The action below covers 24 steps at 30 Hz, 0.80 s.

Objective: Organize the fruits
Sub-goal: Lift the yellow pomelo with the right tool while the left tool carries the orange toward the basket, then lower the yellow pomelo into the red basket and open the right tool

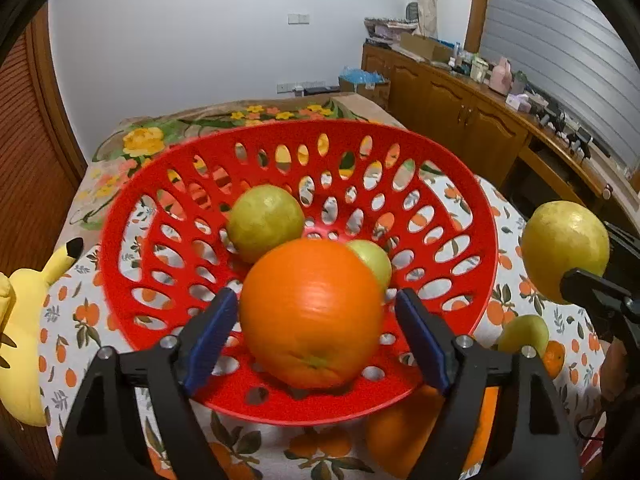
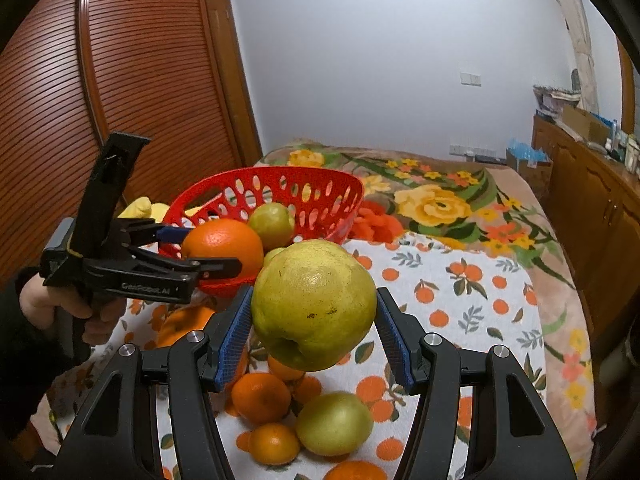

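The red basket (image 1: 472, 216) is kept central on the bed as the collecting place. A pomelo (image 2: 314, 304) is pinched by the right jaws, raised beside it for loading. An orange (image 1: 310, 314), between spread left jaws, sits over the basket.

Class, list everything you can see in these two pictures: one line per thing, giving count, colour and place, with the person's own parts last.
basket: one, red, on the cloth.
pears in basket: two, green-yellow, in its hollow.
big orange: one, orange, over the basket between the left gripper's fingers.
big pear: one, yellow-green, held above the cloth.
loose pear: one, green, on the cloth.
loose oranges: several, orange, on the cloth.
cloth: one, white, orange-printed.
plush toy: one, yellow, left of the basket.
left gripper: black, blue pads.
right gripper: same.
hand: one, holding the left gripper.
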{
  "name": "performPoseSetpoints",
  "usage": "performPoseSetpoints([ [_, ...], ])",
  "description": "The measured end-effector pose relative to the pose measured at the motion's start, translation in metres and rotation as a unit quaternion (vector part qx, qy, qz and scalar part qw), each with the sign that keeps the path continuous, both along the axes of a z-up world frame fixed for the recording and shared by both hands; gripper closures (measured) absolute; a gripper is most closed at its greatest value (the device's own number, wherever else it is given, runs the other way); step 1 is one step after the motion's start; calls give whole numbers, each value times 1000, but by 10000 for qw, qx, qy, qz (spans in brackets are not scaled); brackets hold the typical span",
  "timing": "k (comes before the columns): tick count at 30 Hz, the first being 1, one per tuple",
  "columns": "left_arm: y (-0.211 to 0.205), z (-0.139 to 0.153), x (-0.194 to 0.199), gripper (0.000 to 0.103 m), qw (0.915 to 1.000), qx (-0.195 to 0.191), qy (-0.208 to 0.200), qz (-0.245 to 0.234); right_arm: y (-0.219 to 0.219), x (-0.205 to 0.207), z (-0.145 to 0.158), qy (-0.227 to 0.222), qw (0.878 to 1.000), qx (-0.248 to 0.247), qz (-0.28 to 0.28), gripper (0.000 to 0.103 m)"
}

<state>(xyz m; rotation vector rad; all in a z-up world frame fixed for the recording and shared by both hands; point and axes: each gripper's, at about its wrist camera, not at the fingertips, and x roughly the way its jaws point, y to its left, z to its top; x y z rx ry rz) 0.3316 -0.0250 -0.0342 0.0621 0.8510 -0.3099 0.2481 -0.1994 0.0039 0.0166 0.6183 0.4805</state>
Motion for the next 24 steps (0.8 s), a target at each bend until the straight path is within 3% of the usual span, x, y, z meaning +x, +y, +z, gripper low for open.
performPoseSetpoints([
  [11, 37, 28, -31, 21, 9957, -456, -753, 301, 25, 17, 16, -161, 9996, -175, 179, 42],
  [24, 77, 25, -39, 21, 9924, -477, -923, 659, 84, 79, 11, 39, 9965, -632, 538, 42],
])
